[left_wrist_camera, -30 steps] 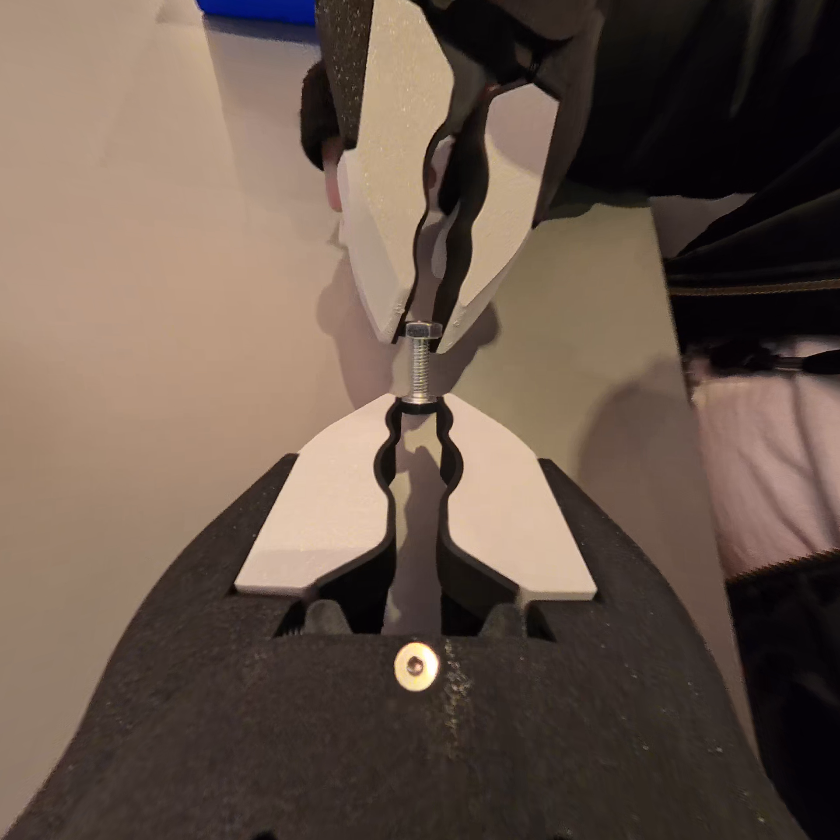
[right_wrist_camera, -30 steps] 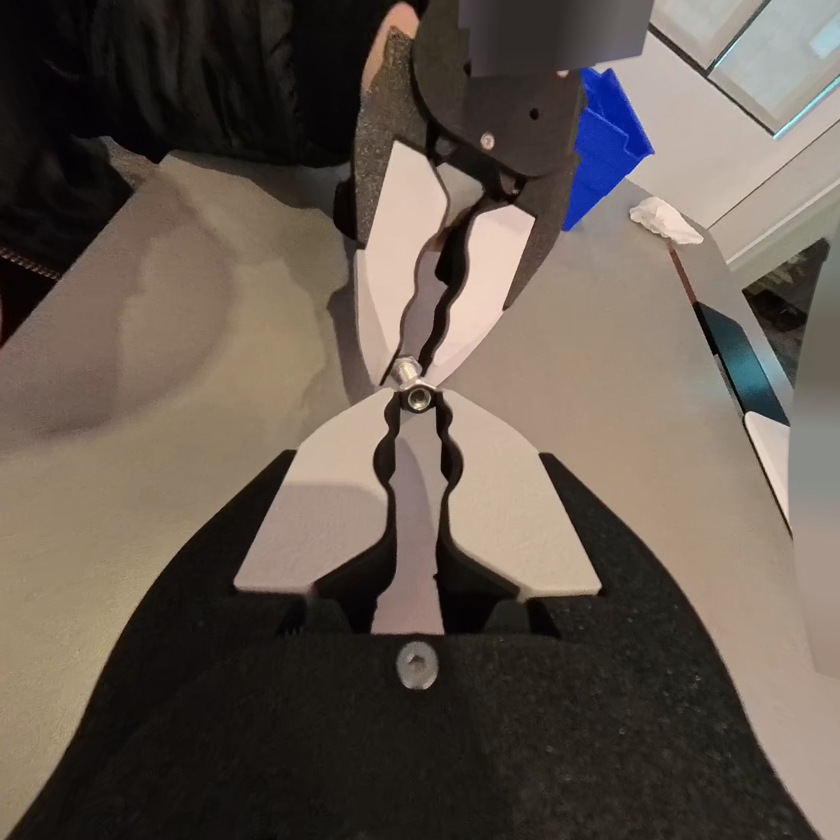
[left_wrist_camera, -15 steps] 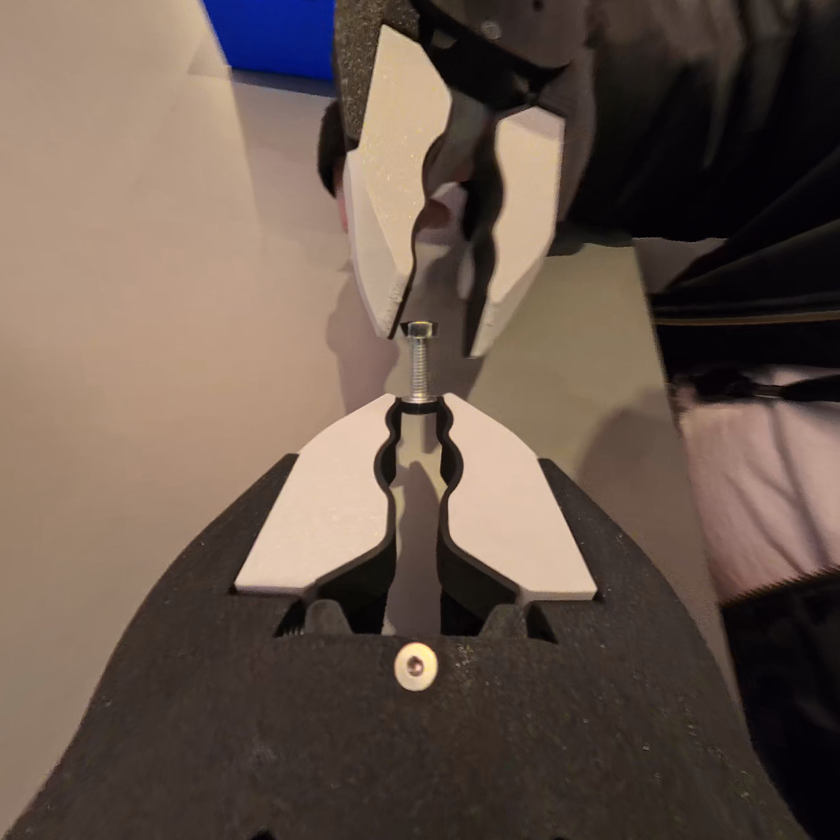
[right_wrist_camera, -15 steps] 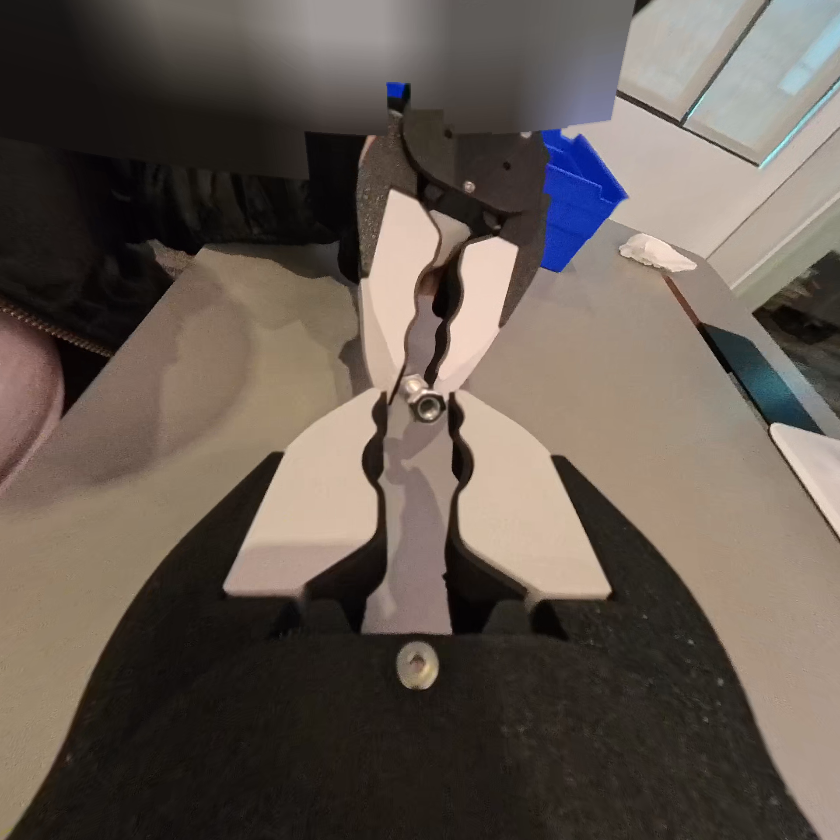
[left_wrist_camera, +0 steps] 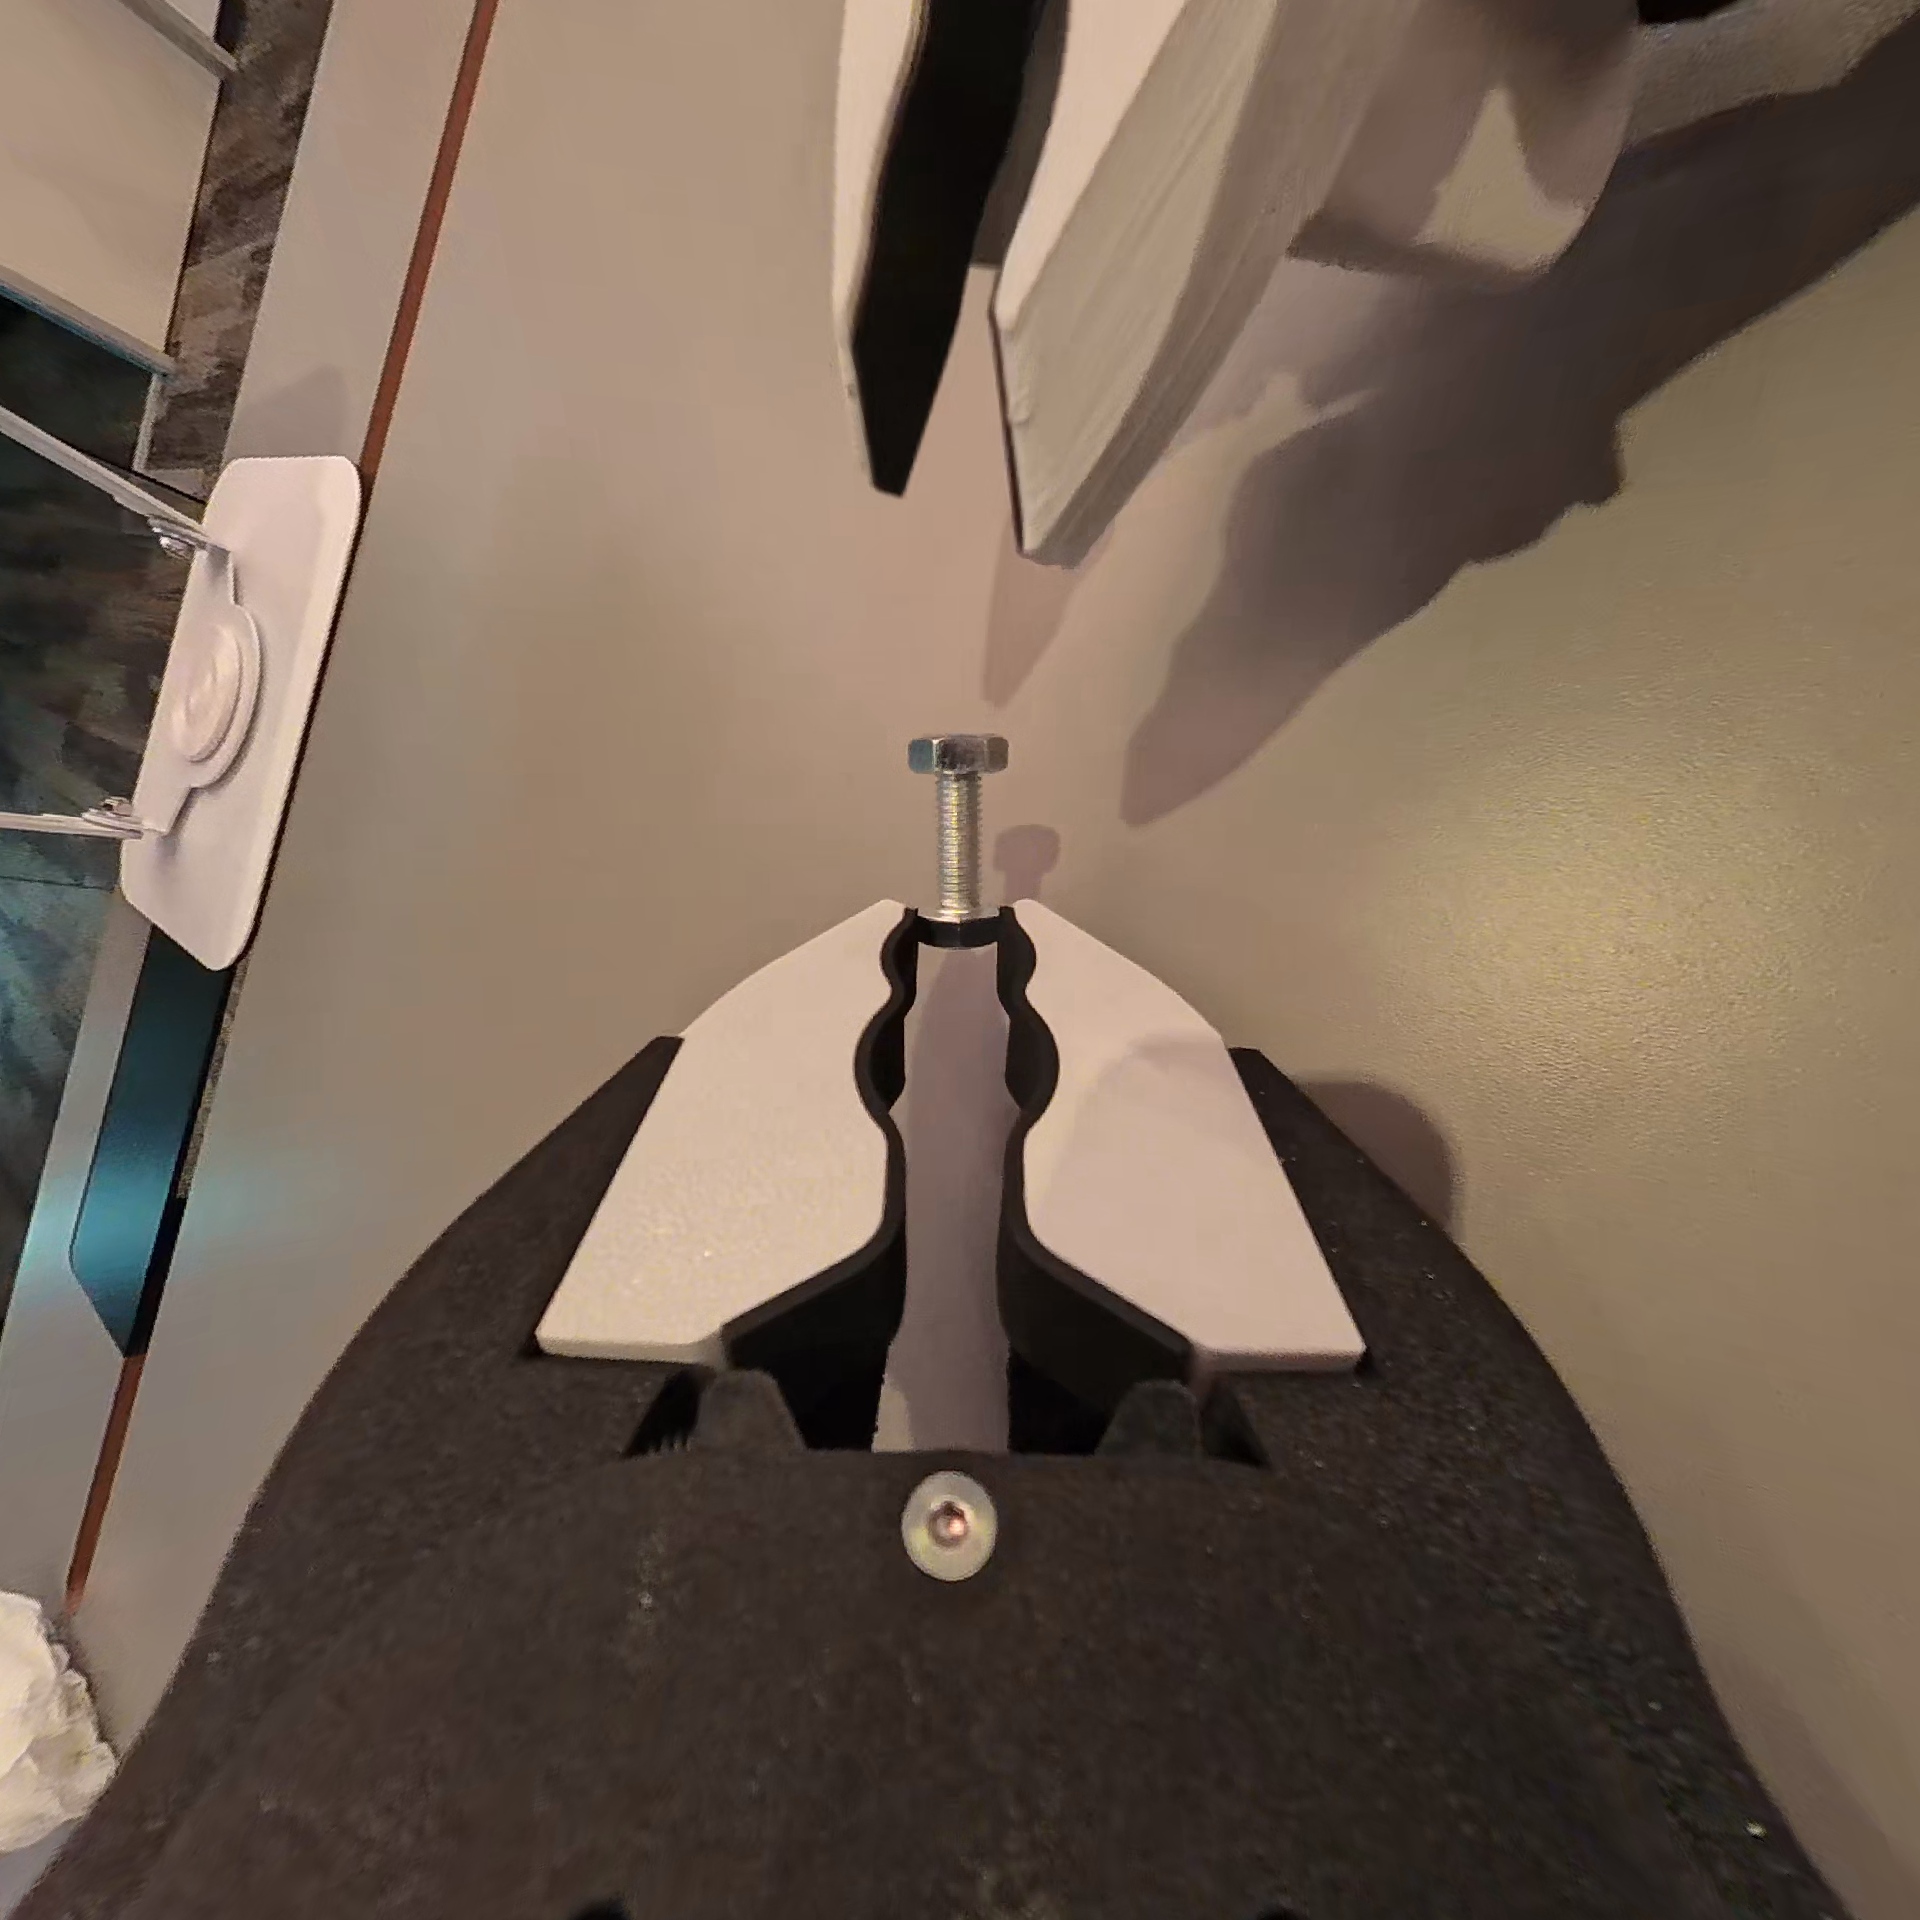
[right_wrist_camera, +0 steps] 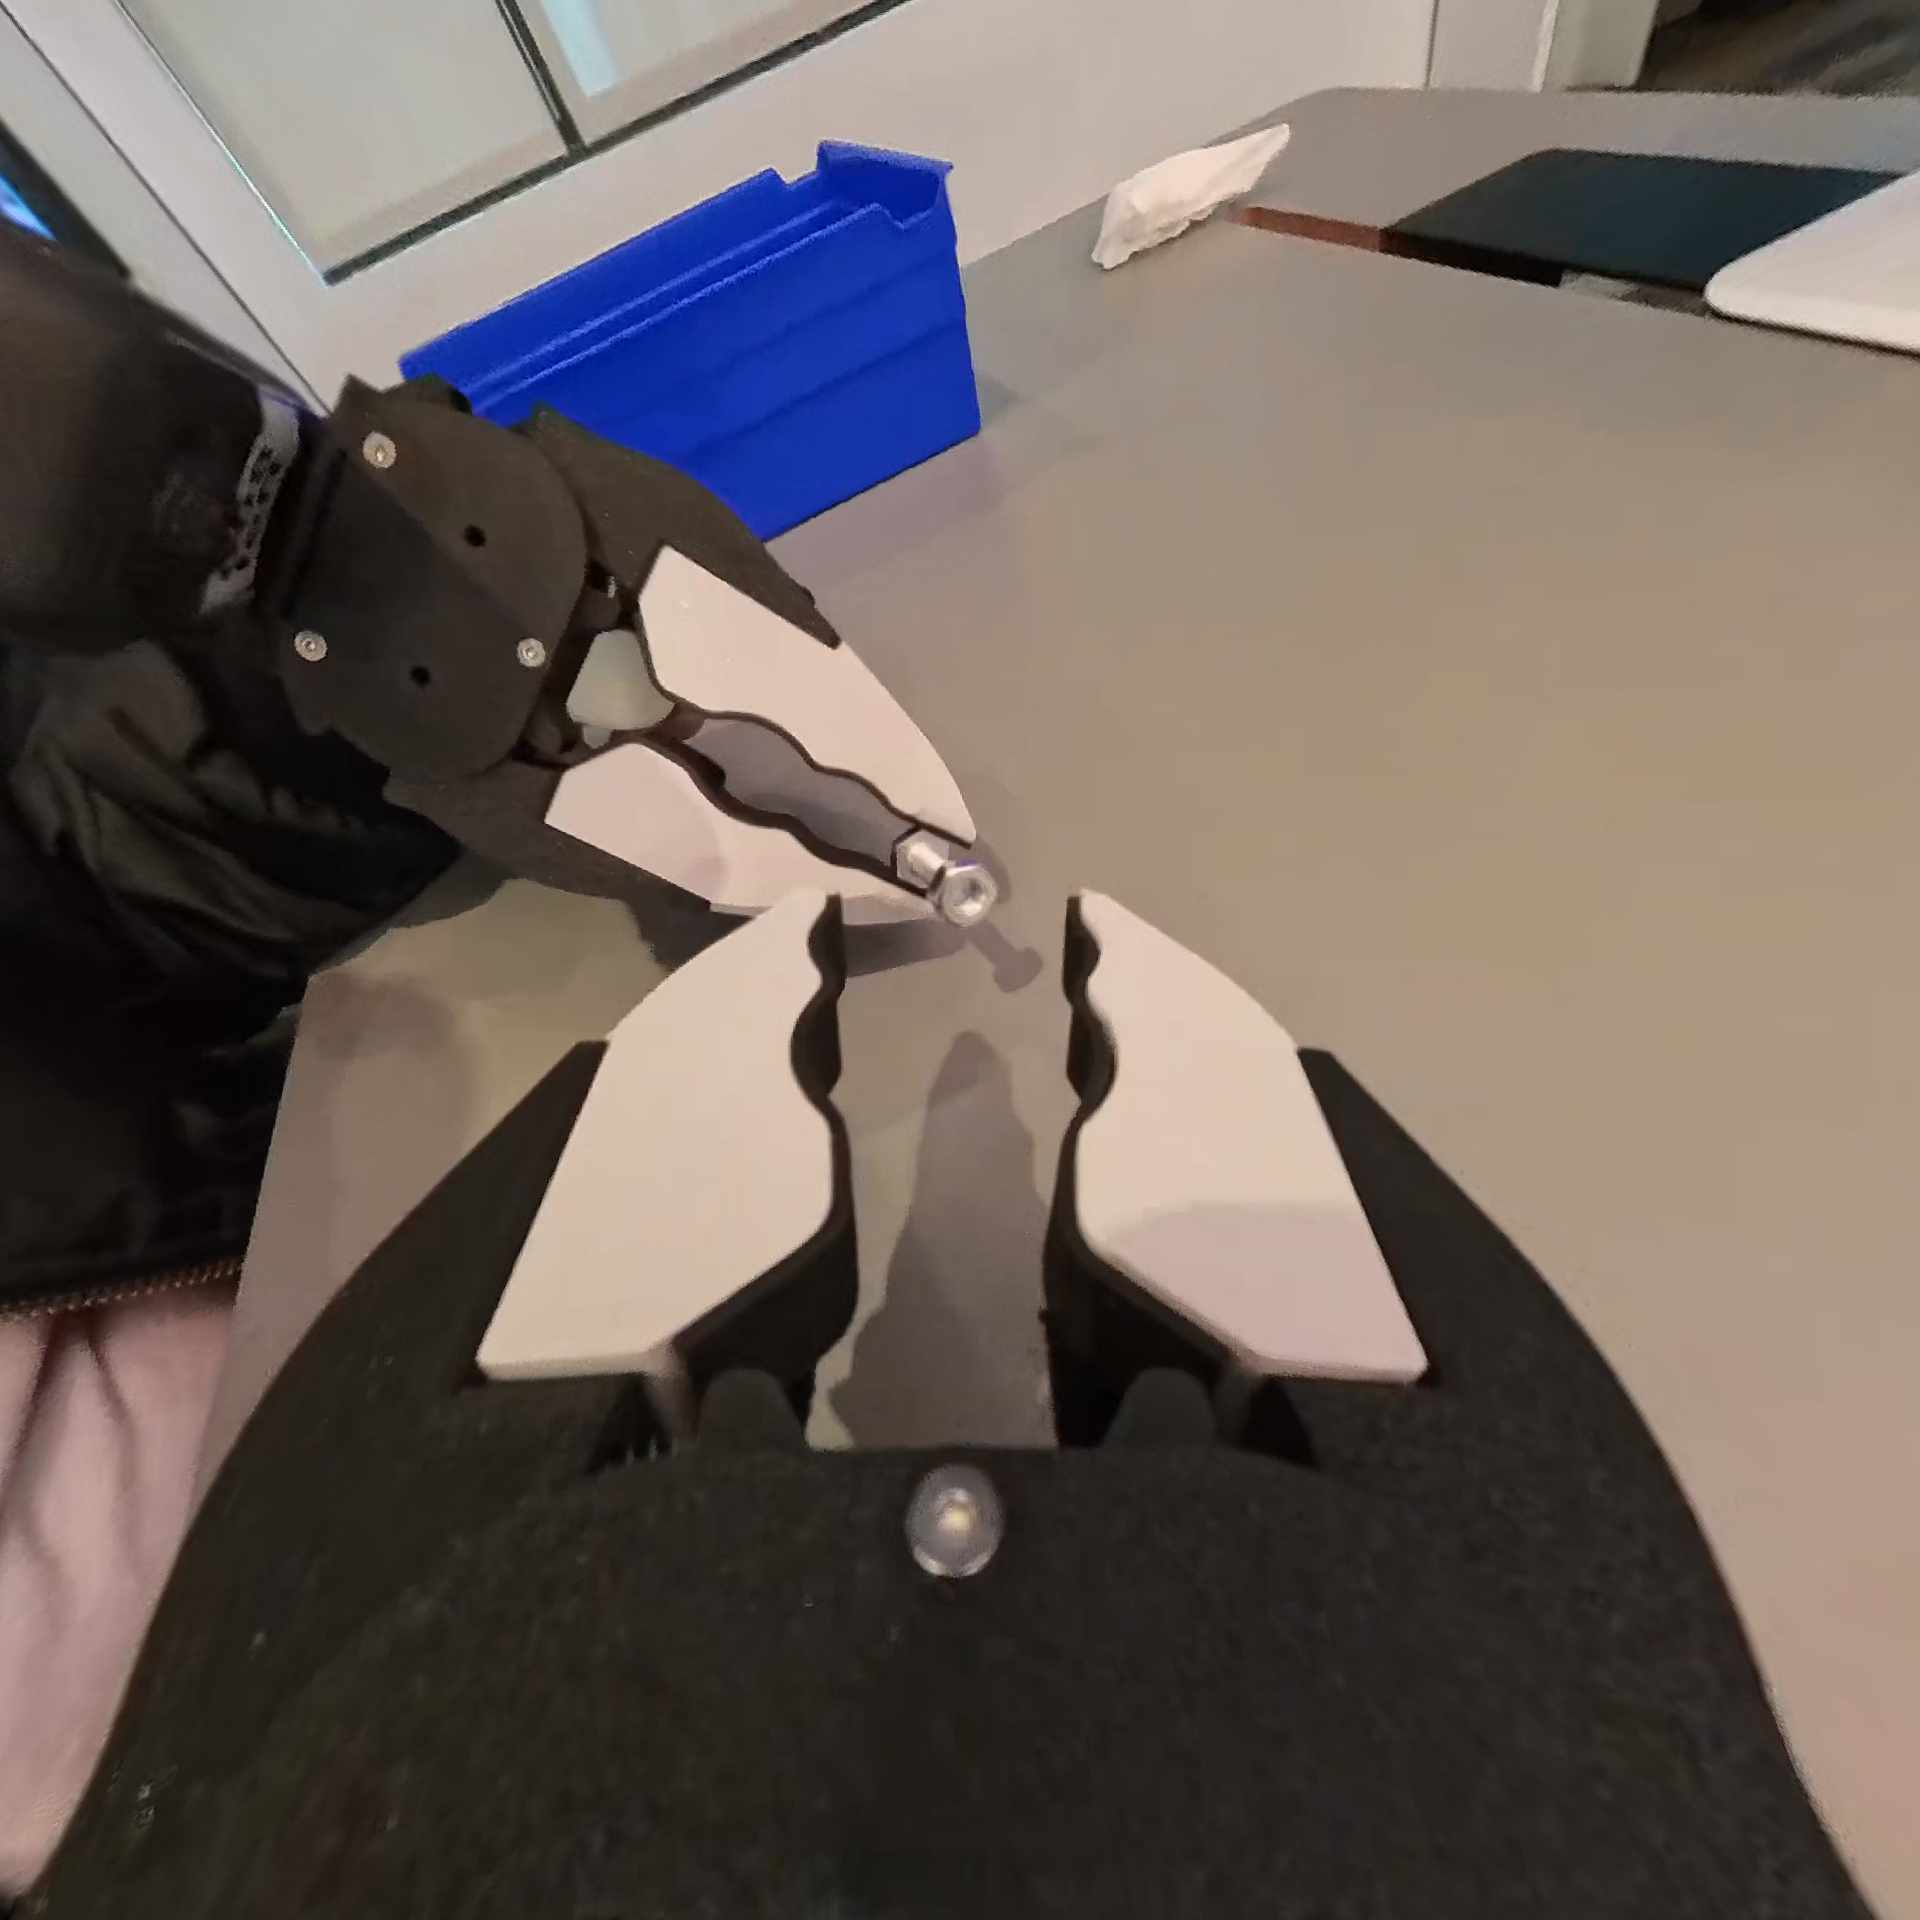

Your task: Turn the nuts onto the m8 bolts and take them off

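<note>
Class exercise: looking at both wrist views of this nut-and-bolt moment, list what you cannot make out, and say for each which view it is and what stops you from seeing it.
- Left wrist view: the far end of the bolt is hidden between the left gripper fingertips.
- Left wrist view: the right gripper is blurred and cut off by the top edge.
- Right wrist view: the inside of the blue bin is hidden by its wall.
- Right wrist view: the bolt's threads are too small and blurred to count.
</note>
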A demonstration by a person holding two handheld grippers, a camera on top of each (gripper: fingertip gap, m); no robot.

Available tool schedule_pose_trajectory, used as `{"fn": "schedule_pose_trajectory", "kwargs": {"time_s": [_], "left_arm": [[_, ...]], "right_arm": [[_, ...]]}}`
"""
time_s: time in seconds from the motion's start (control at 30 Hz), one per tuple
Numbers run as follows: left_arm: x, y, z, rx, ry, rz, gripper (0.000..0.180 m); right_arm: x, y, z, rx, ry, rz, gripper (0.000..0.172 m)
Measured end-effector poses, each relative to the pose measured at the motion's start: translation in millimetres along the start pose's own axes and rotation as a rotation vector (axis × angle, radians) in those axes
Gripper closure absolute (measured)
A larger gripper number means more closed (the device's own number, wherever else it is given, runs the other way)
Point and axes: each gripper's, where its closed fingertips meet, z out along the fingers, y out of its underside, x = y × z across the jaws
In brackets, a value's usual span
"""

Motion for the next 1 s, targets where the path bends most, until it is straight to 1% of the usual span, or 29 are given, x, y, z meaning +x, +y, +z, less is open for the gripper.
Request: {"fn": "schedule_pose_trajectory", "kwargs": {"time_s": [0.2, 0.27, 0.33, 0.43, 0.5, 0.67, 0.73, 0.77, 0.8, 0.87, 0.93, 1.0], "left_arm": [[-2, -2, -2, 0.014, -0.010, -0.011, 0.166], [-3, -3, -3, 0.018, -0.011, -0.013, 0.166], [-3, -3, -3, 0.022, -0.004, -0.022, 0.166], [-3, -4, -4, 0.029, -0.001, -0.025, 0.166], [-2, -5, -4, 0.031, 0.001, -0.025, 0.166], [-2, -8, -6, 0.050, -0.004, -0.024, 0.166], [-2, -11, -7, 0.061, 0.000, -0.030, 0.166], [-2, -11, -7, 0.064, 0.003, -0.031, 0.166], [-1, -11, -7, 0.064, 0.007, -0.031, 0.166], [2, -11, -7, 0.064, 0.028, -0.033, 0.166], [7, -11, -9, 0.072, 0.075, -0.042, 0.166], [16, -14, -14, 0.101, 0.166, -0.079, 0.166]], "right_arm": [[0, -1, 8, 0.008, -0.077, 0.281, 0.132], [2, -2, 9, 0.012, -0.085, 0.349, 0.134], [4, -3, 8, 0.015, -0.080, 0.387, 0.135], [1, -4, 9, 0.003, -0.099, 0.426, 0.142], [-2, -3, 13, -0.016, -0.105, 0.438, 0.141], [1, 9, 24, -0.088, -0.056, 0.434, 0.130], [-1, 7, 26, -0.082, -0.080, 0.437, 0.136], [-4, 6, 26, -0.077, -0.097, 0.430, 0.149], [-5, 5, 25, -0.081, -0.103, 0.420, 0.158], [-6, 7, 25, -0.105, -0.108, 0.381, 0.158], [-10, 9, 25, -0.137, -0.129, 0.271, 0.158], [-17, 11, 21, -0.173, -0.148, 0.057, 0.158]]}}
